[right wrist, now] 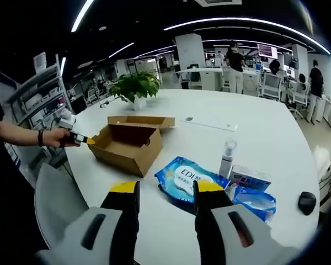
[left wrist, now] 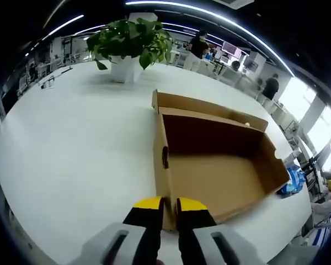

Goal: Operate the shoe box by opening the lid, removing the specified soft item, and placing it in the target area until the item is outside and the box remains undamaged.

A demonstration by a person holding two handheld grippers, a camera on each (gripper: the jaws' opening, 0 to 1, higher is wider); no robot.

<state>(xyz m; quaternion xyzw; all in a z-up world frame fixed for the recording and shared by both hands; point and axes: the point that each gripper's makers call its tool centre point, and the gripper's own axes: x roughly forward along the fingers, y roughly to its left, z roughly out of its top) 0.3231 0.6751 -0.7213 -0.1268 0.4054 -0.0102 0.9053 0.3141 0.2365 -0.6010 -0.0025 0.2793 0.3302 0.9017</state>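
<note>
We find the shoe box (left wrist: 218, 160) lying on the white surface (left wrist: 83, 149) with its lid (left wrist: 207, 106) already swung back and standing behind the far wall, so we judge the opening step done. In the left gripper view the interior shows bare cardboard and we see nothing left inside. The left gripper (left wrist: 169, 206) sits at the box's near corner with its yellow-tipped jaws almost together on either side of the cardboard wall, apparently pinching that edge; in the right gripper view the same gripper (right wrist: 79, 138), held by the person's hand (right wrist: 56, 136), meets the box's (right wrist: 127, 144) left corner, which agrees with this. The soft item we take to be the blue wipes pack (right wrist: 186, 180), lying flat on the surface just beside the box and just ahead of the right gripper (right wrist: 165, 190), whose jaws stand spread with nothing between them. On that basis we judge the item removed and set down outside, though no marked target area can be made out, so we cannot confirm the placement is correct. The box walls and lid look square and untorn from both views. Near the pack stand a small bottle (right wrist: 227, 157), a small carton (right wrist: 250, 177) and a crumpled blue wrapper (right wrist: 254, 200); a potted plant (right wrist: 135, 87) stands beyond the box. What remains, in our judgement, is to release the box corner and draw both grippers clear.
</note>
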